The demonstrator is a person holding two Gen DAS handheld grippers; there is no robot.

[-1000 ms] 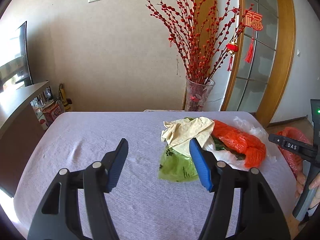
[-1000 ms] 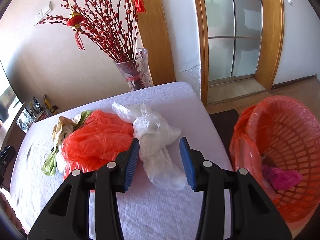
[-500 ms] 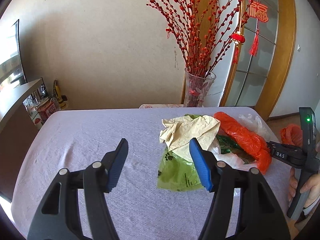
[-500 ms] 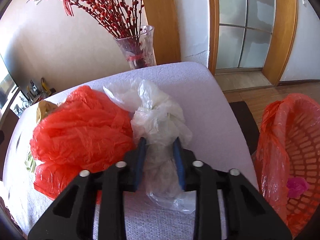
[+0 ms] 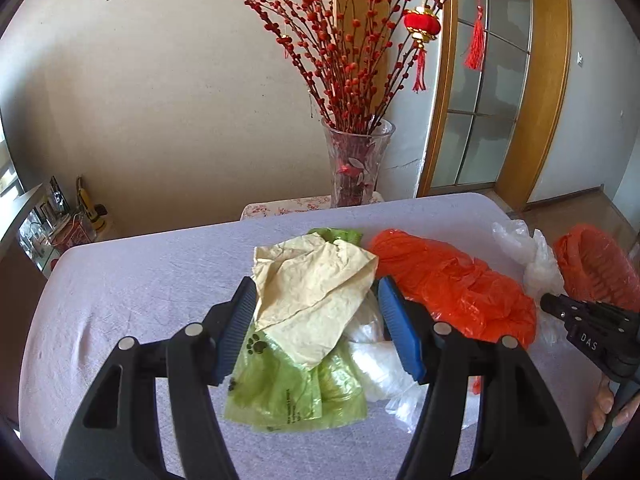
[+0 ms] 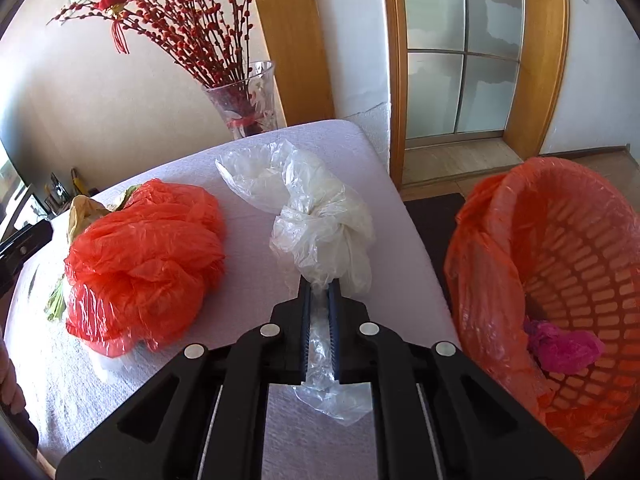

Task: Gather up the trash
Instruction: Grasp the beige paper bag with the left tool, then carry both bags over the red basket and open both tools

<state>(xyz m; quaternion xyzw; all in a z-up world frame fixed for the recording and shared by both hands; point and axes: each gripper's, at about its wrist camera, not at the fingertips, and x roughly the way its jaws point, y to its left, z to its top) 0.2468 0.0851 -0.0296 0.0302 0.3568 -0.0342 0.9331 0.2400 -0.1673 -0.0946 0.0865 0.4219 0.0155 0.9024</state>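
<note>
Clear plastic bag (image 6: 320, 224): crinkled, translucent, pinched by right gripper (image 6: 319, 308) near table edge (image 6: 420, 248). Lattice orange basket (image 6: 560, 264) just right. Left gripper (image 5: 318, 328) spread wide around creased cream paper (image 5: 312, 284).

Black gripper (image 5: 316, 332) frames, blue ribbed jaws, silver rivets, white "DAS" lettering.

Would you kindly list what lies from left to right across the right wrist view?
Orange plastic bag → clear plastic bag, pinched in the right tool → orange basket holding a pink wad.
</note>
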